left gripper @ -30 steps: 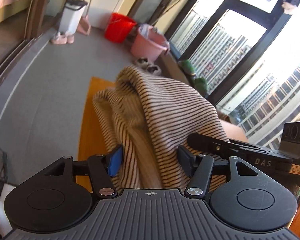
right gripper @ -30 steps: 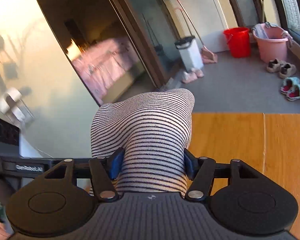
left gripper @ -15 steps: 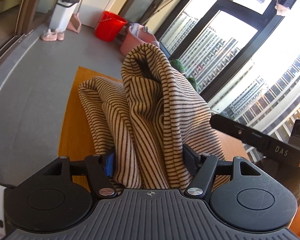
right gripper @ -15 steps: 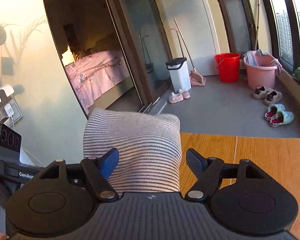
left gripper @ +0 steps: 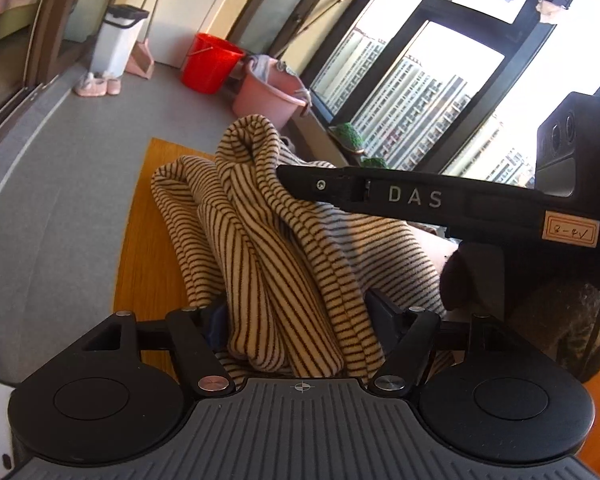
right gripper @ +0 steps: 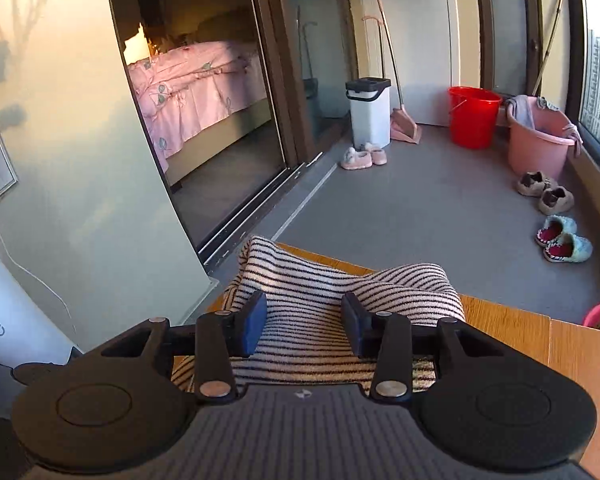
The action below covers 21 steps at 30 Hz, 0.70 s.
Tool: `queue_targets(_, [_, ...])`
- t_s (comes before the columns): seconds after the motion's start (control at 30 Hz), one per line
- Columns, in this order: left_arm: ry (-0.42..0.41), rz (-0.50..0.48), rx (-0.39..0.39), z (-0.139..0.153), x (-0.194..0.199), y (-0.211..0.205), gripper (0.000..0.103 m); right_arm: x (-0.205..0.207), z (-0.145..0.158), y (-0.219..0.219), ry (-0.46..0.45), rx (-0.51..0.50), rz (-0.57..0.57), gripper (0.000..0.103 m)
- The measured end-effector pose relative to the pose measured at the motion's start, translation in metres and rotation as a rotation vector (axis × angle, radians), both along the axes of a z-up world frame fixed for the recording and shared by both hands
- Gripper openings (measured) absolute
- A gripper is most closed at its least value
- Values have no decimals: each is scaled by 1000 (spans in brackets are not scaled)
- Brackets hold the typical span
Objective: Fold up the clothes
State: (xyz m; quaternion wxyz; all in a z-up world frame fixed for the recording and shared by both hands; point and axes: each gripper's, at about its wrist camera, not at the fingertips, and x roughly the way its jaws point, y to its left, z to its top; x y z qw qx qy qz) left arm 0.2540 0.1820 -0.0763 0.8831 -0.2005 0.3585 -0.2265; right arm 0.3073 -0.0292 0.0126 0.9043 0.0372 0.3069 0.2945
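Observation:
A cream garment with dark stripes (left gripper: 260,240) is bunched into thick folds on the wooden table (left gripper: 140,260). My left gripper (left gripper: 298,316) is shut on a fat bundle of it, which fills the gap between the fingers and rises in front. The right gripper's black side (left gripper: 420,196) crosses just above the cloth in the left wrist view. In the right wrist view the striped garment (right gripper: 308,280) lies on the table corner (right gripper: 508,328), below and beyond my right gripper (right gripper: 304,322), which is open with nothing between its fingers.
Grey floor lies beyond the table edge. A red bucket (right gripper: 474,116), a pink tub (right gripper: 540,136), a white bin (right gripper: 370,110) and several slippers (right gripper: 564,238) stand at the far end. Sliding glass doors (right gripper: 284,80) are on the left, tall windows (left gripper: 420,92) on the right.
My right gripper opened and let the striped cloth go; the cloth sank onto the table. The right gripper now reaches across the left view above the bundle. The left gripper stays shut on the cloth.

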Motion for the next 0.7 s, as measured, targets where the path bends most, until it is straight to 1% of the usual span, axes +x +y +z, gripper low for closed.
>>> queue_targets(0.07, [1,5,-12,4,-3,4,75,-1,-2,2,1,-18,-8,40])
queue_targets(0.1, [2,8,-19,6,-4,5,74,-1,-2,2,1,-28,-11,42])
queue_targets(0.13, [-20,15,-28,12,-7,9,74,-1,-3,2,0,-35,-16,44])
queue_targets(0.2, [-68,28,-58,26,-12,15,74,-15,3,-22,-60,7,-53,55])
queue_targets(0.23, [-87,33,-82,32,-13,17,74,-22,6,-34,-89,27,-72,56])
queue_targets(0.27, [-106,39,-106,39,-13,20,74,-27,3,-43,-92,28,-88,56])
queue_targets(0.37, [-116,36,-106,45,-7,13,77,-44,-4,-69,-104,32,-134,56])
queue_targets(0.43, [-121,33,-103,48,-2,8,81,-68,-11,-80,-127,53,-111,60])
queue_targets(0.5, [-102,58,-97,43,6,8,81,-98,-17,-71,-173,13,-34,73])
queue_targets(0.57, [-80,90,-116,37,11,12,81,-128,-23,-62,-220,-28,43,79])
queue_targets(0.63, [-69,116,-139,33,9,20,81,-148,-31,-29,-302,-178,120,80])
queue_targets(0.7, [-65,141,-148,31,2,29,83,-161,-40,3,-430,-325,145,80])
